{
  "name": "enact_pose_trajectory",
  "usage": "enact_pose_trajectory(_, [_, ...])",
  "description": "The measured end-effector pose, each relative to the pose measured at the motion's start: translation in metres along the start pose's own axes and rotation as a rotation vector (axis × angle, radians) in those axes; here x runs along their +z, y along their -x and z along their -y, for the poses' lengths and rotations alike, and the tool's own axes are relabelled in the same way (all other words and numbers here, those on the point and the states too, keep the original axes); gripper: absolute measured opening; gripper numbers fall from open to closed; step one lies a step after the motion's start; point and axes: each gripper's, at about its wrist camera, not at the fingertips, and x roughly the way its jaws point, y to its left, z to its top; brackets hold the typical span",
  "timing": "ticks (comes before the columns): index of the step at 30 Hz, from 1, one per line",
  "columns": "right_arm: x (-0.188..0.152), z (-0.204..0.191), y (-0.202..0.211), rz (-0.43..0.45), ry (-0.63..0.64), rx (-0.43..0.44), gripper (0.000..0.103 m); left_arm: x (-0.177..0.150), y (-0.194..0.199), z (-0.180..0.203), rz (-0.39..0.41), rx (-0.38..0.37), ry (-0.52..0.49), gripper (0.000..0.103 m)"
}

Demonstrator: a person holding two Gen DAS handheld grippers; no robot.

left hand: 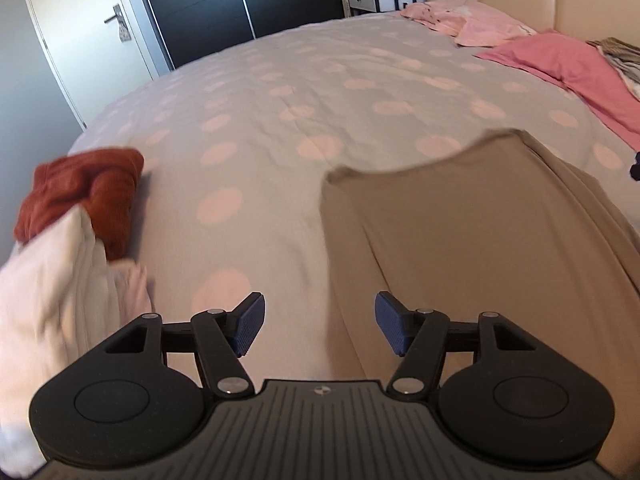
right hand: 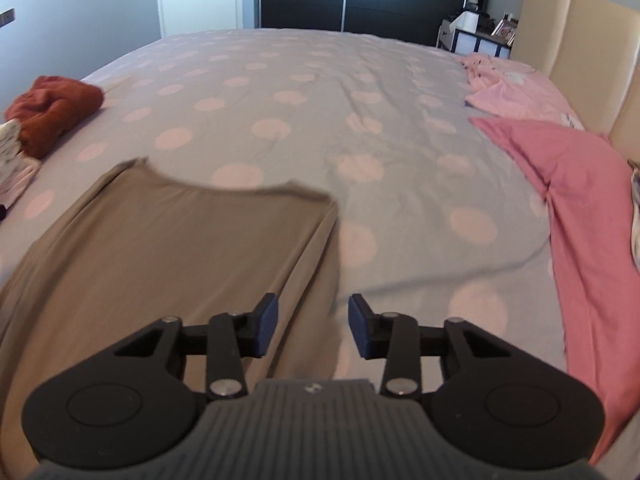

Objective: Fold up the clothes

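Bed (right hand: 304,92) with grey cover, pale pink dots, lightly creased. Cream padded headboard (right hand: 576,40) at its right end.

Lying on cover:
- Tan garment (right hand: 160,240), spread flat near the front edge, curved neckline facing away. Also seen from the left wrist view (left hand: 460,220).
- Rust-red garment (left hand: 88,192), bunched, far left.
- White clothes (left hand: 60,280) heaped against the rust-red one, touching it.
- Dark pink pillow (right hand: 580,200) near headboard; light pink pillow (right hand: 516,92) just beyond it.
- Striped fabric (left hand: 620,56), partly cut off at the right edge, beside the dark pink pillow.
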Motion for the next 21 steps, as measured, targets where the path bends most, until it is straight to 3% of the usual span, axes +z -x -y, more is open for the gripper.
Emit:
enact_pose_trajectory(5, [-0.065,-0.019,0.024,-0.073,-0.037,0.063,0.041,-0.06,0.034,0.021,-0.014,-0.013,0.01,0.06])
enact_pose_trajectory(8, [-0.098,-0.028,0.028,-0.134,-0.063,0.076,0.041,-0.091,0.039,0.028,-0.073,-0.01,0.03,0.06])
enact_pose_trajectory(11, [-0.121,-0.038,0.03,-0.181,-0.046,0.076,0.042,-0.11,0.041,0.031,-0.105,-0.048,0.071,0.06])
enact_pose_trajectory(15, [-0.131,-0.045,0.032,-0.188,-0.047,0.084,0.041,-0.117,0.032,0.037,-0.126,-0.037,0.055,0.06])
enact_pose_trajectory(21, [-0.132,-0.045,0.022,-0.215,-0.051,0.097,0.004,-0.123,0.022,0.037,-0.156,-0.031,0.074,0.06])
